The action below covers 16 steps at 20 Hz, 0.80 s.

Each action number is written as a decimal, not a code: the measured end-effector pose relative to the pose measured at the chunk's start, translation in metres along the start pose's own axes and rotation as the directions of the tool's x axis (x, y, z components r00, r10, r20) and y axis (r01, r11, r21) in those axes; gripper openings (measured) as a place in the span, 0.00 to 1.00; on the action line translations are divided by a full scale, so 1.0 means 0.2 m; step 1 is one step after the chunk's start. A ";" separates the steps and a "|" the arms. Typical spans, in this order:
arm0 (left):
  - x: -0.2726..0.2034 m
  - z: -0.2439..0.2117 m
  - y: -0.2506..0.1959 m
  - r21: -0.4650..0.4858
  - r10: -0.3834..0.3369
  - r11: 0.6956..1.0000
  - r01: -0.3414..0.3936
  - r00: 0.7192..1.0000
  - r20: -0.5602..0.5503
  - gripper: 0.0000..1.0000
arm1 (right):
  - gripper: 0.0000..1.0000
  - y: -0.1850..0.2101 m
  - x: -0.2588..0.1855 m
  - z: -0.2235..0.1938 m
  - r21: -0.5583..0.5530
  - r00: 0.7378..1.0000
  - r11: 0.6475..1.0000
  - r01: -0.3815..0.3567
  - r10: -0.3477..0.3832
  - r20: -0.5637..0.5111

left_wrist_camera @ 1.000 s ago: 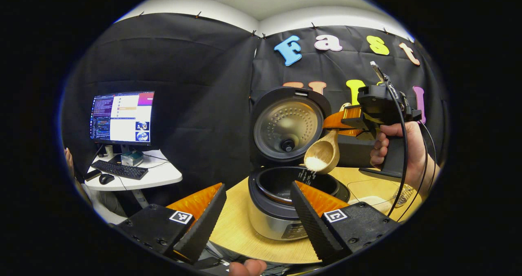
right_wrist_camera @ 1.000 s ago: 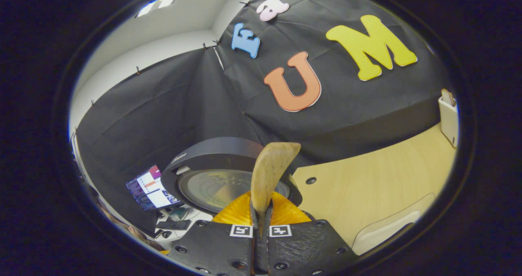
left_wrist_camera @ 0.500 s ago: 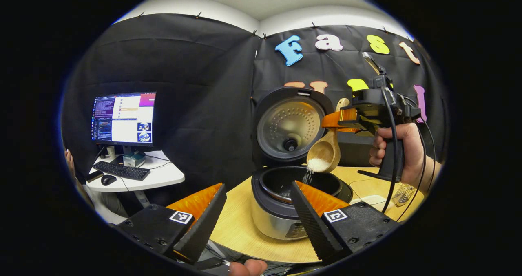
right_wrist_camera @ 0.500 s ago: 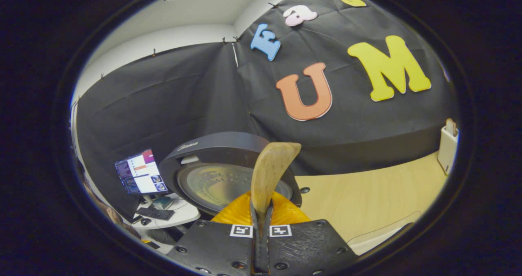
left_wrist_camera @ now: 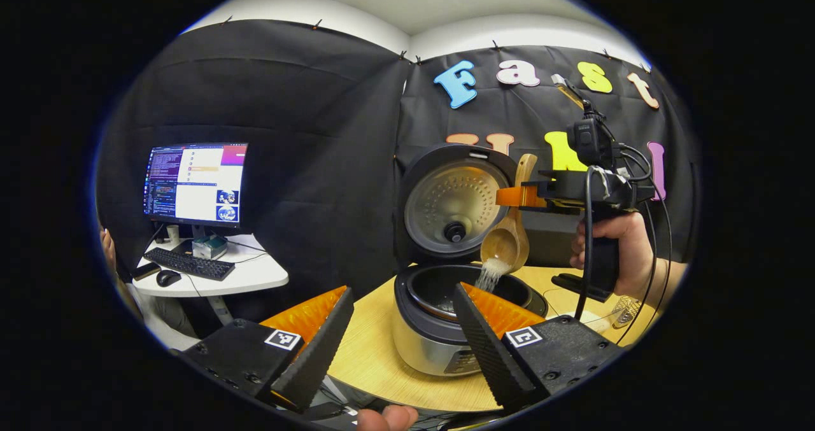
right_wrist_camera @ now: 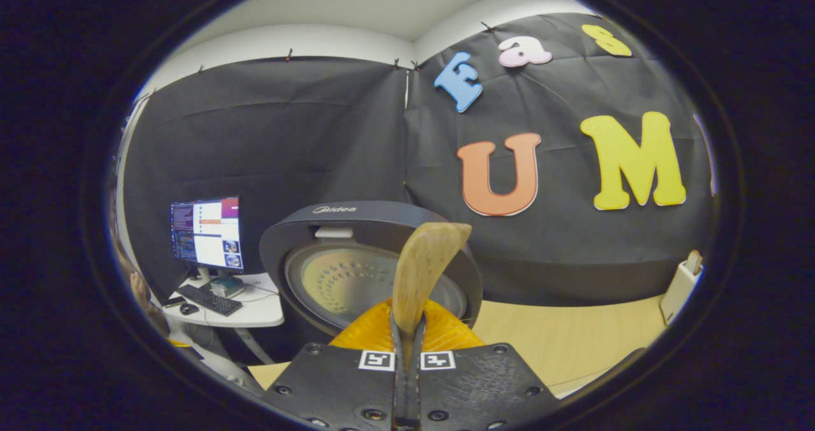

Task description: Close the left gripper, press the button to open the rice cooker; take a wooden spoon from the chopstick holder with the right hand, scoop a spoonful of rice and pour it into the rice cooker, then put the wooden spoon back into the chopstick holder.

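Note:
The rice cooker (left_wrist_camera: 433, 345) stands open on the wooden table (left_wrist_camera: 369, 361), its lid (left_wrist_camera: 455, 205) upright behind the pot. Above the pot, a wooden spoon (left_wrist_camera: 506, 246) hangs bowl-down, and white rice (left_wrist_camera: 489, 277) streams from it into the pot. My right gripper (left_wrist_camera: 519, 195) is shut on the spoon's handle, held by a hand (left_wrist_camera: 621, 246). In the right gripper view the handle (right_wrist_camera: 423, 272) sticks up between the pressed fingers of the right gripper (right_wrist_camera: 407, 329), with the lid (right_wrist_camera: 356, 284) behind. My left gripper (left_wrist_camera: 402, 289) is open in front of the cooker, holding nothing.
A white chopstick holder (right_wrist_camera: 678, 288) stands at the table's far right by the wall. A wire basket (left_wrist_camera: 625, 308) sits on the table behind the right hand. To the left, off the table, a monitor (left_wrist_camera: 194, 183) and keyboard (left_wrist_camera: 188, 265) rest on a white desk.
The right gripper has rolled level and tipped the spoon steeper. The rice has slid to the bowl's lip and now pours in a thicker stream. The left gripper has stayed put.

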<state>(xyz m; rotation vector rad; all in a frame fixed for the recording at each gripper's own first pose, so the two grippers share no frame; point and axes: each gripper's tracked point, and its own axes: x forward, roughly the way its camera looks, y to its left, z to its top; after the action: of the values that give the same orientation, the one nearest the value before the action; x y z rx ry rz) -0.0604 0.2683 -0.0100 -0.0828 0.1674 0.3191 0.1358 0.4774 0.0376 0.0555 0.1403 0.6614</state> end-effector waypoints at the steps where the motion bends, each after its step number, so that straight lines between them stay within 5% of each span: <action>1: 0.00 0.01 -0.01 -0.008 -0.006 1.000 0.006 1.000 0.001 1.00 | 0.00 0.02 0.00 0.00 -0.017 1.000 1.000 -0.007 0.007 0.003; 11: -0.02 0.04 -0.01 -0.009 -0.005 1.000 0.005 1.000 0.017 0.99 | 0.00 0.17 -0.04 0.02 -0.342 0.998 0.940 -0.015 0.036 0.053; 16: -0.03 0.04 -0.02 -0.013 -0.013 1.000 0.014 1.000 0.023 0.99 | 0.00 0.18 -0.07 0.03 -0.335 0.996 0.942 -0.035 0.060 0.063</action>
<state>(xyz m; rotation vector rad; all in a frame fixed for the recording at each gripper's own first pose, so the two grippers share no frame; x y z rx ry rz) -0.0627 0.2631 0.0001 -0.0932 0.1422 0.3075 0.1031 0.4969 0.0495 -0.2447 -0.0452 0.7230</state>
